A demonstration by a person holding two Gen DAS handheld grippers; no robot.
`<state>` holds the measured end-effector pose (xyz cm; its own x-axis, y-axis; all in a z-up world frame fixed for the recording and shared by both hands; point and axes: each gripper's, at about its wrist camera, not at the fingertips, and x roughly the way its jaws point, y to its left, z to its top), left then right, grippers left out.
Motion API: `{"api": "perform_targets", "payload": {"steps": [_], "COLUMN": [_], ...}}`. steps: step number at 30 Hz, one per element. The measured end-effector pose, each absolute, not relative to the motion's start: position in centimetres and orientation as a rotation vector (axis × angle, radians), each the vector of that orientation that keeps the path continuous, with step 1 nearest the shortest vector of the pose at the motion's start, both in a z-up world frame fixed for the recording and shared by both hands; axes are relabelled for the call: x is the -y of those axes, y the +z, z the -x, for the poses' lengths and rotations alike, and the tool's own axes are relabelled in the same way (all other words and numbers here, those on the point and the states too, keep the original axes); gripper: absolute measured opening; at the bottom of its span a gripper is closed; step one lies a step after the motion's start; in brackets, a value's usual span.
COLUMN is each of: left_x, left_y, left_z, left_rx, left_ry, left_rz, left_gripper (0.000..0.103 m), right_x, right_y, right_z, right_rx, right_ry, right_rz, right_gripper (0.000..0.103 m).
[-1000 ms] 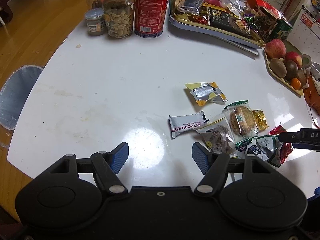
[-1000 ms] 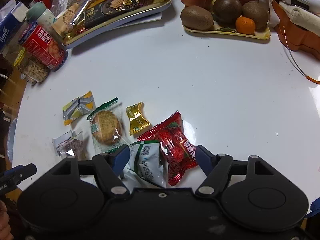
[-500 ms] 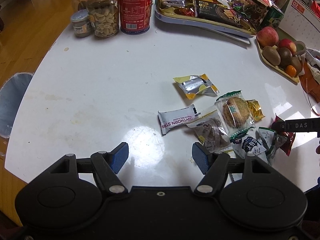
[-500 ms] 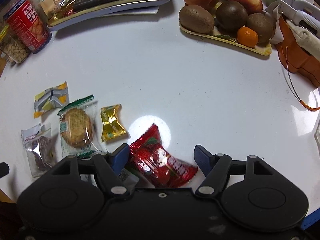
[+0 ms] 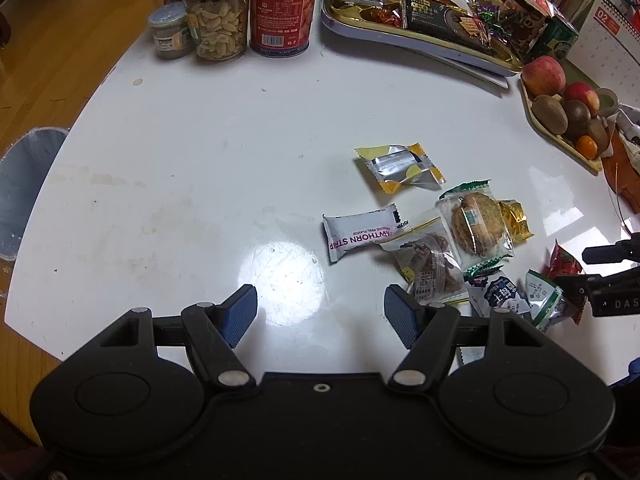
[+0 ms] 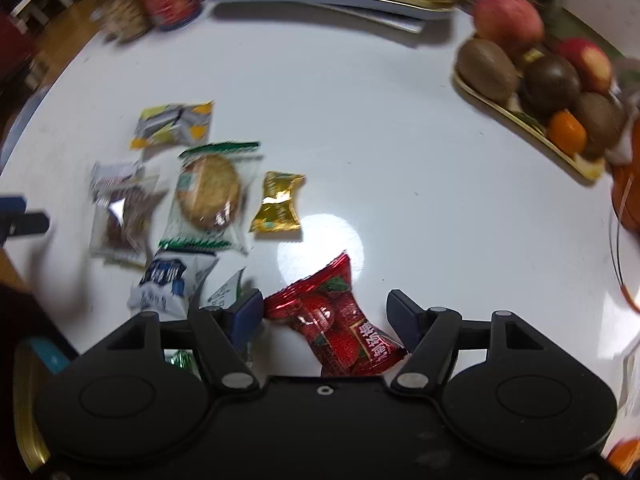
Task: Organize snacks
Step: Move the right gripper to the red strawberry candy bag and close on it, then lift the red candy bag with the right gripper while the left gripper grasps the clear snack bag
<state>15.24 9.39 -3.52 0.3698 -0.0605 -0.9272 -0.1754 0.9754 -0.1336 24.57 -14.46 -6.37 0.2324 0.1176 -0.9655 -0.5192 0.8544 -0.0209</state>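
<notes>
Several wrapped snacks lie scattered on the white table [image 5: 180, 168]: a white hawthorn bar [image 5: 360, 236], a yellow-silver packet [image 5: 400, 168], a cookie pack [image 5: 476, 226], a gold candy [image 6: 278, 204], a blue-white packet [image 6: 164, 280] and a red strawberry packet [image 6: 340, 320]. My right gripper [image 6: 324, 314] points down over the red packet. Its jaws are closing with that packet between them, and the pads do not visibly press on it. My left gripper [image 5: 320, 312] is open over bare table just left of the pile, with nothing between its fingers.
A gold-rimmed tray [image 5: 420, 46] heaped with snacks stands at the back. Left of it are a red can [image 5: 282, 4], a jar of nuts [image 5: 216, 12] and a small jar [image 5: 170, 32]. A fruit tray [image 5: 548, 128] sits at the right edge.
My right gripper has rolled over the pile, so only the red packet now lies between its jaws, not the green-white one too. The left gripper has stayed in place.
</notes>
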Motion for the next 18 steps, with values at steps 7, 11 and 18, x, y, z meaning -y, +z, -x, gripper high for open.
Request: {"api": "perform_targets", "payload": {"steps": [7, 11, 18], "left_x": [-9.0, -8.8, -9.2], "left_y": [-3.7, -3.8, -3.7], "left_z": [-15.3, -15.4, -15.5], "left_rx": [-1.197, -1.205, -1.198], "left_ry": [0.071, 0.071, 0.077], "left_rz": [0.204, 0.200, 0.216], "left_gripper": [0.071, 0.071, 0.071], "right_x": [14.9, 14.9, 14.6], "right_y": [-7.4, -8.0, -8.7], "right_z": [-23.6, -23.3, -23.3], "right_rx": [-1.261, -1.240, -1.239], "right_ry": [0.530, 0.558, 0.541], "right_rz": [0.533, 0.545, 0.526], "right_gripper": [0.071, 0.051, 0.037]}}
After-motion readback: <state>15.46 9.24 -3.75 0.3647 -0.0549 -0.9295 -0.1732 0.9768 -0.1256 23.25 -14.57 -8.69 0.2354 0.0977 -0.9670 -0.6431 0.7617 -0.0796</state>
